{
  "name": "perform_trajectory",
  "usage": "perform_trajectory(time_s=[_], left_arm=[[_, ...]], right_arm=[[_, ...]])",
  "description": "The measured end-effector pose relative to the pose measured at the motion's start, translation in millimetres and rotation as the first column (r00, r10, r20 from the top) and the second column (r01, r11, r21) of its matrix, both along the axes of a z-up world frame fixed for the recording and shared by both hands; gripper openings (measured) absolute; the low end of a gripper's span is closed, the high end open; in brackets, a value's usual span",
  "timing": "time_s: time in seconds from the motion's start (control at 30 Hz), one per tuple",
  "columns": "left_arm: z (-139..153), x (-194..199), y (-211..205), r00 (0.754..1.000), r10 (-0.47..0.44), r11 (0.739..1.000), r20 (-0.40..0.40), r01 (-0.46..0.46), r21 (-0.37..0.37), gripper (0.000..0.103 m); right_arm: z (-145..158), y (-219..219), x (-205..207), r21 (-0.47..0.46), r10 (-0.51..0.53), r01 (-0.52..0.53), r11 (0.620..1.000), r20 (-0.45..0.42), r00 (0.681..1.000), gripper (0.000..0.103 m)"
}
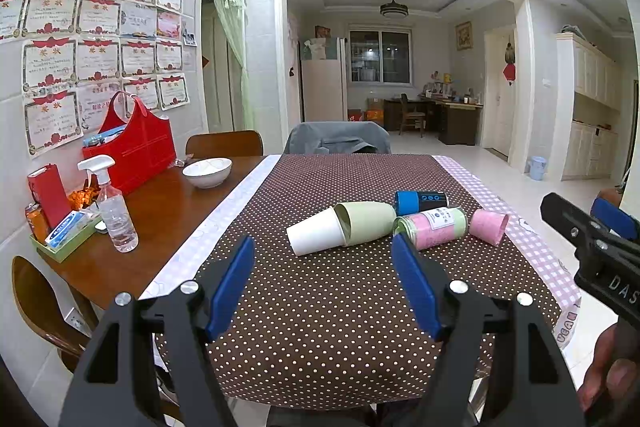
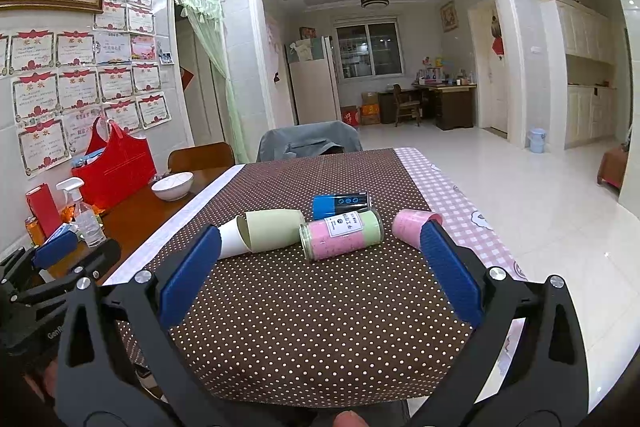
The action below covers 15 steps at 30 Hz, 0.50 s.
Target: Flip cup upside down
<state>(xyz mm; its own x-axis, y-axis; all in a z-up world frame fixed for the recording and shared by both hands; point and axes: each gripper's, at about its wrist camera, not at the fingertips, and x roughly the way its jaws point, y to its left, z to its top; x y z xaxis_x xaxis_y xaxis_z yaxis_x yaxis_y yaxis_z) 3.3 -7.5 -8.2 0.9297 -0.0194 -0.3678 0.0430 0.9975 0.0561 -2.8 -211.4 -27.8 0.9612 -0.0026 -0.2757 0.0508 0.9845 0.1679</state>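
Several cups lie on their sides on the dotted brown tablecloth (image 1: 320,291). A white paper cup (image 1: 316,237) is nested in a pale green cup (image 1: 366,223). Beside them lie a pink-and-green glass jar (image 1: 434,227), a pink cup (image 1: 488,226) and a blue-and-black cup (image 1: 420,202). The same cups show in the right wrist view: white (image 2: 231,238), green (image 2: 274,229), jar (image 2: 342,233), pink (image 2: 410,225), blue (image 2: 340,205). My left gripper (image 1: 324,291) is open and empty, short of the cups. My right gripper (image 2: 320,275) is open and empty, also short of them.
A wooden table (image 1: 152,219) at left holds a white bowl (image 1: 207,171), a spray bottle (image 1: 114,211), a red bag (image 1: 136,147) and a tray of small items (image 1: 60,231). A chair with a grey jacket (image 1: 338,139) stands at the far end. The tablecloth's pink checked edge (image 1: 532,239) hangs at right.
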Motion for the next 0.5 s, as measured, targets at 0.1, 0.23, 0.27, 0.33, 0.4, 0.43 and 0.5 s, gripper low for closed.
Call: perform_trajectory(time_s=[0.1,0.23,0.27,0.33,0.4,0.43,0.5], left_arm=[[-1,0,-1,1.000,0.000,1.000,-0.001,0.000,0.000,0.070],[-1,0,-1,1.000,0.002,1.000,-0.001,-0.002,-0.002,0.070],[-2,1,-2,1.000,0.002,1.000,-0.001,-0.002,-0.001,0.070],[-3,2,-3,1.000,0.000,1.000,-0.003,0.000,0.001,0.070],[-7,7,-3,1.000,-0.004,1.000,-0.010,0.004,0.002,0.070],[-8,10,-5,1.000,-0.006,1.000,-0.010,0.006,0.004,0.070],[-8,13,-9,1.000,-0.012,1.000,-0.008,0.012,0.009,0.070]], right_arm=[[-1,-2,-1,-0.001,0.002,-0.002,1.000,0.002,1.000,0.097],[0,-2,0,-0.001,0.000,0.000,1.000,0.000,1.000,0.097],[-1,-2,1,-0.002,-0.002,0.002,1.000,-0.001,1.000,0.097],[-2,-3,4,-0.004,-0.003,0.003,1.000,-0.006,1.000,0.097],[-3,-3,8,-0.006,-0.003,0.003,1.000,-0.011,1.000,0.097],[-3,-4,10,-0.006,-0.002,0.002,1.000,-0.013,1.000,0.097],[-4,-6,15,-0.008,-0.001,0.001,1.000,-0.021,1.000,0.097]])
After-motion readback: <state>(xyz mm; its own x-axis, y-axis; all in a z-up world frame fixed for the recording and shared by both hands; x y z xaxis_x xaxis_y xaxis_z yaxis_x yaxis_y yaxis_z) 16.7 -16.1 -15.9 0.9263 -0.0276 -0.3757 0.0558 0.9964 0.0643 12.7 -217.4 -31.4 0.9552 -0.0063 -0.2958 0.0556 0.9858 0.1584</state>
